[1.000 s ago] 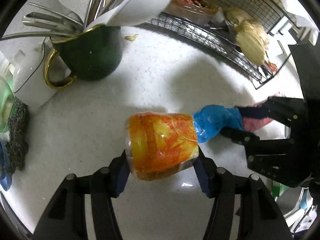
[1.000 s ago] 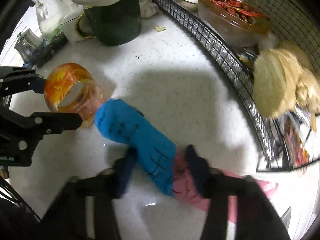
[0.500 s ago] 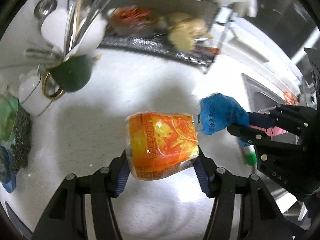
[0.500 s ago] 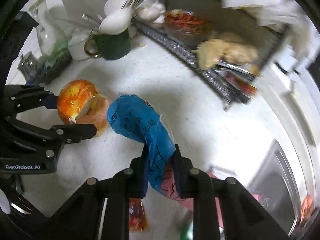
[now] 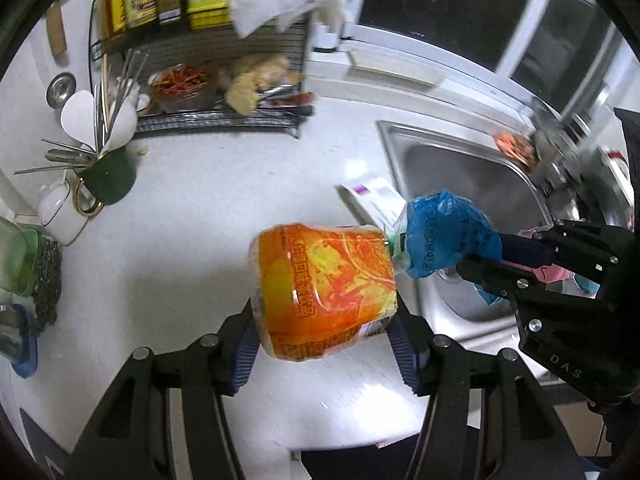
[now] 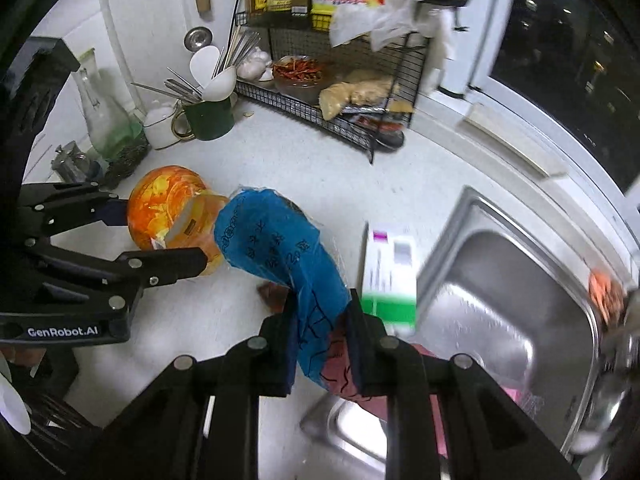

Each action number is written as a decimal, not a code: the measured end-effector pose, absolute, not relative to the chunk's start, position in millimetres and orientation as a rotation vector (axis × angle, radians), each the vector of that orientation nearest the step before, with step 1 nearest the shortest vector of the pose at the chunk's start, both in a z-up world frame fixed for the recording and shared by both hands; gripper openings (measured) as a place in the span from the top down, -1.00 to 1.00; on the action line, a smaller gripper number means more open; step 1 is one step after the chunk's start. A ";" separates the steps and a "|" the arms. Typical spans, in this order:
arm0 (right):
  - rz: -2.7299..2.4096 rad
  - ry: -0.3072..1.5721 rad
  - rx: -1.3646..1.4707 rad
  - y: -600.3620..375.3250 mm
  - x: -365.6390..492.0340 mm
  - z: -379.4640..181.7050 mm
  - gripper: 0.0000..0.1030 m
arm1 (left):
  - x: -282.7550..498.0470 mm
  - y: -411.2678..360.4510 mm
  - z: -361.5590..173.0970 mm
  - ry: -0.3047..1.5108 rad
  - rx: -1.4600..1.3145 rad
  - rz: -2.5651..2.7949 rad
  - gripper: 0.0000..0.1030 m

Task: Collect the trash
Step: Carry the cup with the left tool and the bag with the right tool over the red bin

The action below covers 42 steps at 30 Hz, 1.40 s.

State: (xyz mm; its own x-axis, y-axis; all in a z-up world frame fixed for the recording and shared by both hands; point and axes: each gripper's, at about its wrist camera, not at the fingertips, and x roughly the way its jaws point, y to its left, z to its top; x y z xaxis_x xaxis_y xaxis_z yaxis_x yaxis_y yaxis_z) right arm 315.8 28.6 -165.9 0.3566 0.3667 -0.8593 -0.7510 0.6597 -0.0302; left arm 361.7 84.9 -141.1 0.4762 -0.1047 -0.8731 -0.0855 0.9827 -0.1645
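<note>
Left wrist: orange wrapper (image 5: 326, 292), apparently clamped.

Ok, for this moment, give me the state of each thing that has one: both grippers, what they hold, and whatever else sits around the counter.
Left gripper: shut on orange cup, held off the counter.
Orange cup: lying sideways between the jaws.
Right gripper: shut on blue bag.
Blue bag: crumpled, lifted, beside the cup.
Carton: lying flat at the sink edge.
Sink: basin looks wet.
Green mug: upright, full of utensils.

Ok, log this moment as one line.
left gripper: shut on orange wrapper | right gripper: shut on blue bag | above counter
</note>
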 end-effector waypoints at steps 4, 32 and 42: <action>0.716 0.958 -0.423 -10.1 285.4 -160.7 0.63 | 329.9 46.7 -132.9 1.068 -0.156 -0.046 -0.08; 0.396 1.131 -0.106 -175.3 152.7 -228.0 0.62 | 204.6 -138.1 -205.5 1.236 0.003 -0.365 -0.07; 0.323 1.184 -0.052 -186.3 153.1 -315.9 0.62 | 203.8 -155.9 -308.1 1.306 -0.004 -0.414 -0.07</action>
State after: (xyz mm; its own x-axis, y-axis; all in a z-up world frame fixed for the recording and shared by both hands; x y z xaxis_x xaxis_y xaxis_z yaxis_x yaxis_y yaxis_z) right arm 153.1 -186.3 -315.9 0.3373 0.2209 -0.9151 -0.2751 0.9528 0.1286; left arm 203.8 -155.9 -308.1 0.1997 -0.2985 -0.9333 0.2942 0.9268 -0.2335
